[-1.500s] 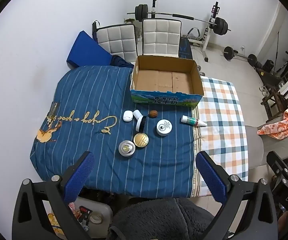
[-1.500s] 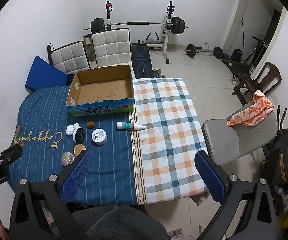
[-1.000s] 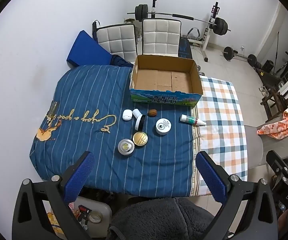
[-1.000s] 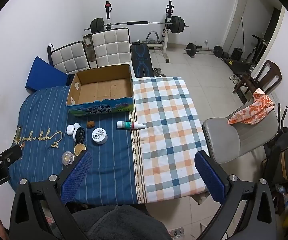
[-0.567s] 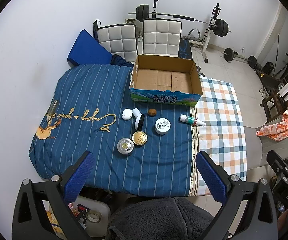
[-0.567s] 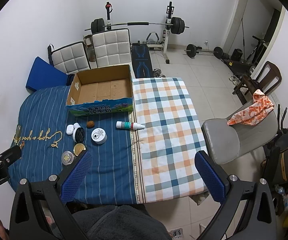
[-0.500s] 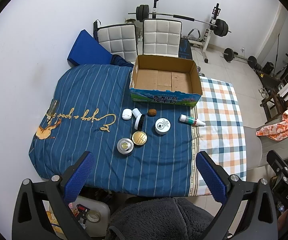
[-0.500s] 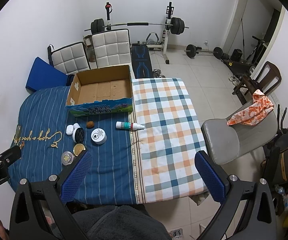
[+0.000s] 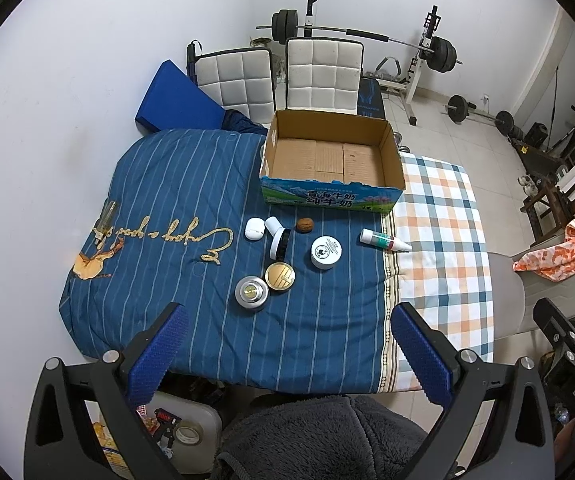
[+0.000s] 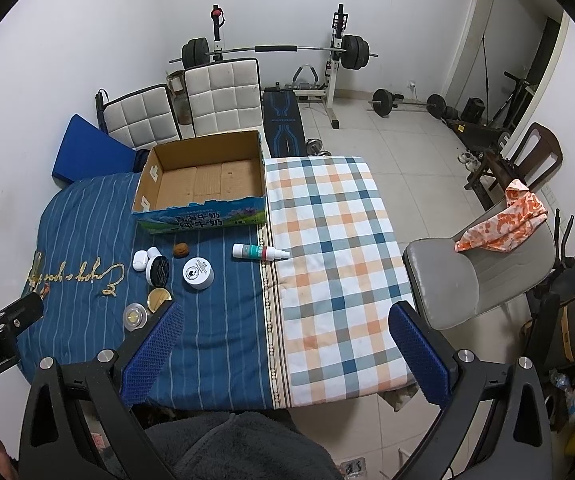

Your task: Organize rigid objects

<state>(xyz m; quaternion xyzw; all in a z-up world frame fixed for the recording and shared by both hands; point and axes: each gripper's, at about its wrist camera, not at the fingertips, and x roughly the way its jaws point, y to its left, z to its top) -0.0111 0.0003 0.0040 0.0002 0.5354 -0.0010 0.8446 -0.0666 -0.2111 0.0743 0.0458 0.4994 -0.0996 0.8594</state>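
Here both the left gripper and right gripper gape wide, empty, above the "青海牛奶 纯牛奶" box.

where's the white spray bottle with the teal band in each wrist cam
Left wrist view: the spray bottle lies on its side right of centre, at the seam where the blue striped cover meets the checked one, nozzle pointing right.
Right wrist view: the same bottle lies left of centre, at that same seam.
Shared landmark: the open cardboard box sits just behind it in both views.
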